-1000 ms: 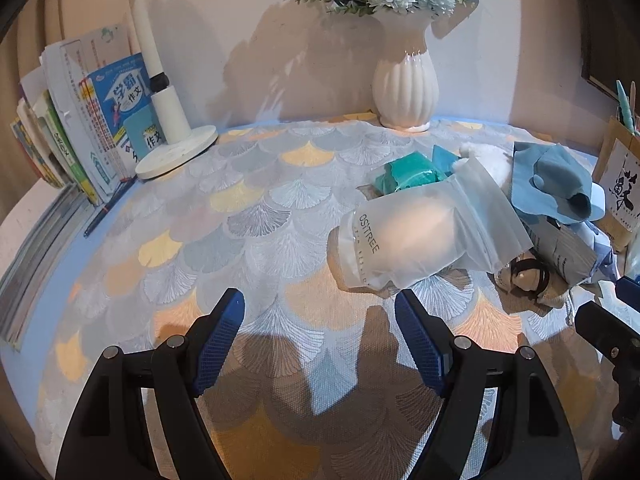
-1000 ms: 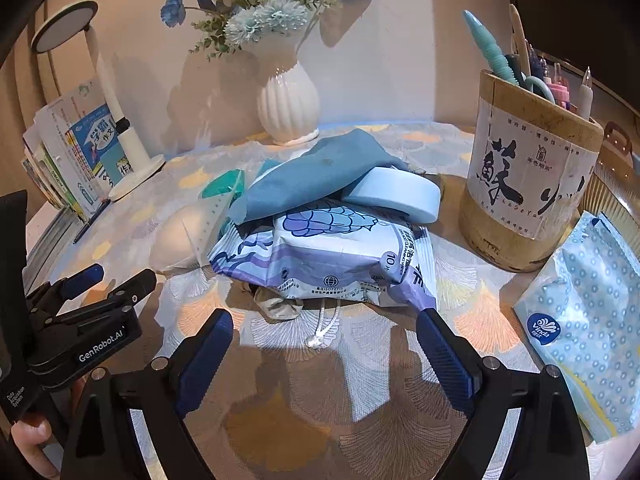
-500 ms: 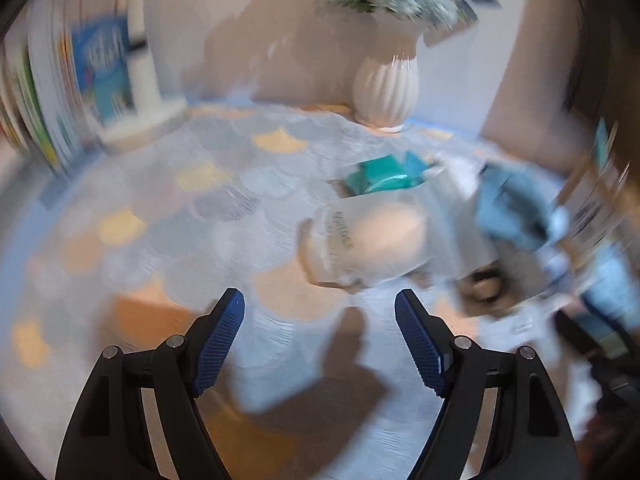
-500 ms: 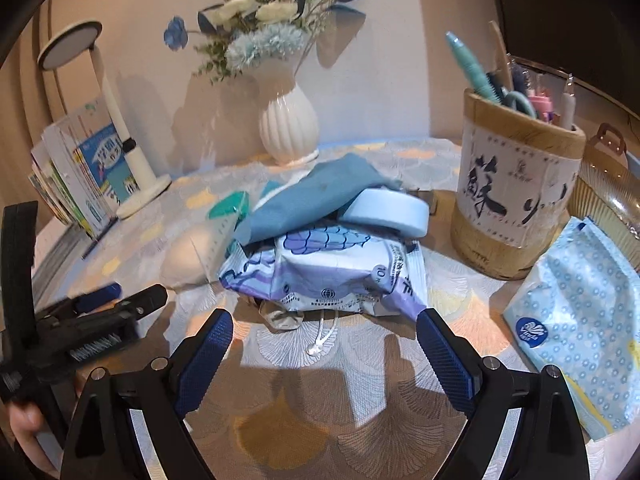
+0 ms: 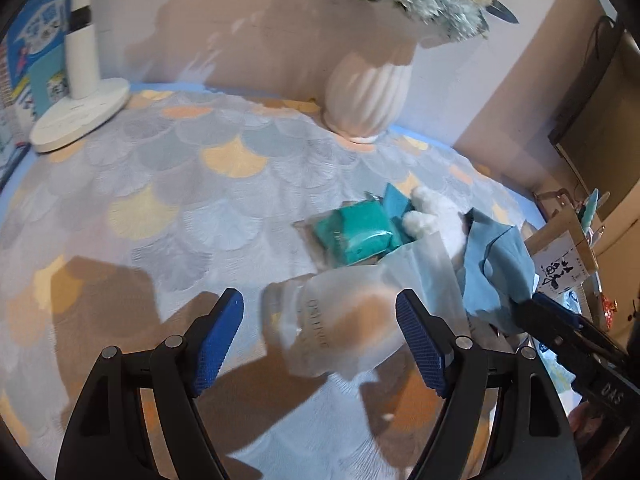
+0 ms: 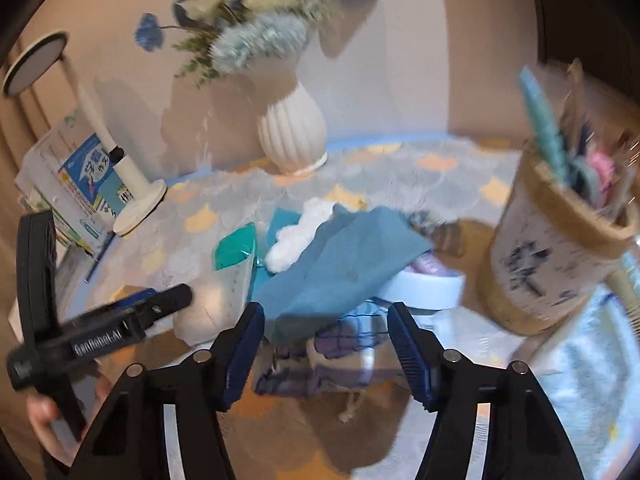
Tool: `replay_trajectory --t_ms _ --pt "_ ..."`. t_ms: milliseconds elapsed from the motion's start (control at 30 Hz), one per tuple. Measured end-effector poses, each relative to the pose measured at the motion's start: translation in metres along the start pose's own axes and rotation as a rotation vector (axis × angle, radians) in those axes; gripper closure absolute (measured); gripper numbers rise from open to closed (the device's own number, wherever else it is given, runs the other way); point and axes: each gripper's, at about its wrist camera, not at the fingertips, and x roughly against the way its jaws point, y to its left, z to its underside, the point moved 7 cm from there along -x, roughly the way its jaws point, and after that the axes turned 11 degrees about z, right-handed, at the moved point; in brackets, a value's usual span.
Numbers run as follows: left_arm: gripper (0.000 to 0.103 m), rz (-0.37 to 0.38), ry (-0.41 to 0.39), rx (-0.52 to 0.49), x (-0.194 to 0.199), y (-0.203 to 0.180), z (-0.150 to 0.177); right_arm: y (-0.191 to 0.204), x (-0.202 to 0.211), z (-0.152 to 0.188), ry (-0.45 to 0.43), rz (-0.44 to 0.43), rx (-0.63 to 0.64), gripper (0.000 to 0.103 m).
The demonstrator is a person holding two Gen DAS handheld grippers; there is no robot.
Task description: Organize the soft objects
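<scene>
Left wrist view: tablecloth [image 5: 168,184], woven fabric with a fan-scale pattern in grey, pale blue and orange. Frosted pouch [image 5: 348,320], translucent plastic, soft and bulging, printed lettering down one side; it lies on the cloth between and just beyond the spread pads of the left gripper [image 5: 320,344], whose blue ribbed pads do not touch it. Teal packet [image 5: 354,232], glossy wrapped block, just behind the pouch. White fluffy item [image 5: 424,216], plush texture, touching the teal packet. Blue cloth [image 5: 496,264], matte, crumpled, draped to the right of the pouch.

Right wrist view: right gripper [image 6: 324,344], jaws closing, black frame with dark blue ribbed pads; between them show the lower edge of the blue cloth and a printed wipes pack [image 6: 344,344], purple and blue film, blurred; whether the pads touch either I cannot tell. Pale blue round tin [image 6: 424,290], smooth, half under the cloth.

Surroundings: white ribbed vase [image 6: 292,136] with blue and cream flowers at the back wall; white desk lamp [image 5: 80,80] on a round base; books [image 6: 76,176] upright at the left; cylindrical pen holder [image 6: 560,252], paper-labelled with a rough rim, holding pens, close beside the pile on the right; spotted blue tissue pack [image 6: 588,368] at the right edge.
</scene>
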Motion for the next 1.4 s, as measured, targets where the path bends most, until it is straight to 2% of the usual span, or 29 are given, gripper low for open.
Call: replay_trajectory --t_ms 100,133,167,233,267,300,433,533,667,733,833,900,933,1000,1100,1133,1200,1233,1267,1300,1400 --pt "0.026 0.026 -0.006 -0.019 -0.011 -0.005 0.000 -0.001 -0.011 -0.004 0.014 -0.017 -0.035 0.044" --pt "0.026 0.026 -0.014 -0.029 -0.014 -0.007 0.001 -0.001 -0.013 -0.005 0.011 -0.013 -0.037 0.053" --pt "0.026 0.031 -0.021 -0.034 -0.015 -0.007 0.001 0.000 -0.014 -0.007 0.005 -0.003 -0.030 0.068" --pt "0.026 0.059 -0.043 -0.035 -0.014 -0.008 0.002 0.003 -0.018 -0.009 -0.005 0.022 0.001 0.082" --pt "0.026 0.073 -0.054 -0.031 -0.014 -0.007 0.002 0.004 -0.016 -0.009 -0.021 0.019 0.011 0.094" --pt "0.026 0.087 -0.063 -0.026 -0.013 -0.007 0.003 0.006 -0.012 -0.010 -0.047 0.027 0.028 0.097" --pt "0.026 0.149 -0.085 0.007 -0.013 -0.005 0.007 0.009 0.016 -0.023 -0.173 0.020 0.071 0.097" --pt "0.026 0.147 -0.108 -0.006 -0.006 -0.007 0.005 0.008 0.049 -0.032 -0.243 -0.032 0.077 0.097" --pt "0.026 0.127 -0.073 -0.048 -0.006 -0.013 0.013 0.005 0.100 -0.027 -0.309 -0.101 0.095 0.097" --pt "0.026 0.143 -0.039 -0.064 -0.007 -0.019 0.023 0.004 0.121 -0.018 -0.322 -0.147 0.116 0.097" --pt "0.026 0.235 0.022 -0.107 -0.001 -0.039 0.045 0.003 0.145 0.000 -0.331 -0.184 0.167 0.097" --pt "0.026 0.337 0.068 -0.166 0.009 -0.058 0.063 0.000 0.155 0.011 -0.335 -0.178 0.216 0.097" --pt "0.026 0.347 0.068 -0.191 0.014 -0.063 0.067 -0.001 0.155 0.015 -0.333 -0.173 0.238 0.097" --pt "0.026 0.296 0.036 -0.242 0.026 -0.069 0.067 -0.004 0.149 0.026 -0.300 -0.162 0.278 0.097" --pt "0.026 0.158 -0.009 -0.286 0.034 -0.066 0.055 -0.008 0.125 0.048 -0.195 -0.167 0.291 0.097" --pt "0.026 0.096 -0.010 -0.294 0.032 -0.064 0.050 -0.009 0.117 0.054 -0.164 -0.181 0.291 0.097" --pt "0.026 0.026 0.010 -0.315 0.025 -0.061 0.048 -0.011 0.100 0.070 -0.095 -0.196 0.304 0.096" --pt "0.026 -0.019 0.029 -0.337 0.020 -0.060 0.049 -0.012 0.088 0.083 -0.040 -0.190 0.328 0.091" --pt "0.026 -0.034 0.038 -0.349 0.019 -0.059 0.051 -0.014 0.073 0.096 0.025 -0.169 0.358 0.083" --pt "0.026 -0.045 0.049 -0.366 0.018 -0.059 0.054 -0.016 0.062 0.106 0.068 -0.137 0.375 0.080" --pt "0.024 -0.048 0.076 -0.411 0.019 -0.058 0.065 -0.029 0.037 0.130 0.145 -0.024 0.415 0.079"
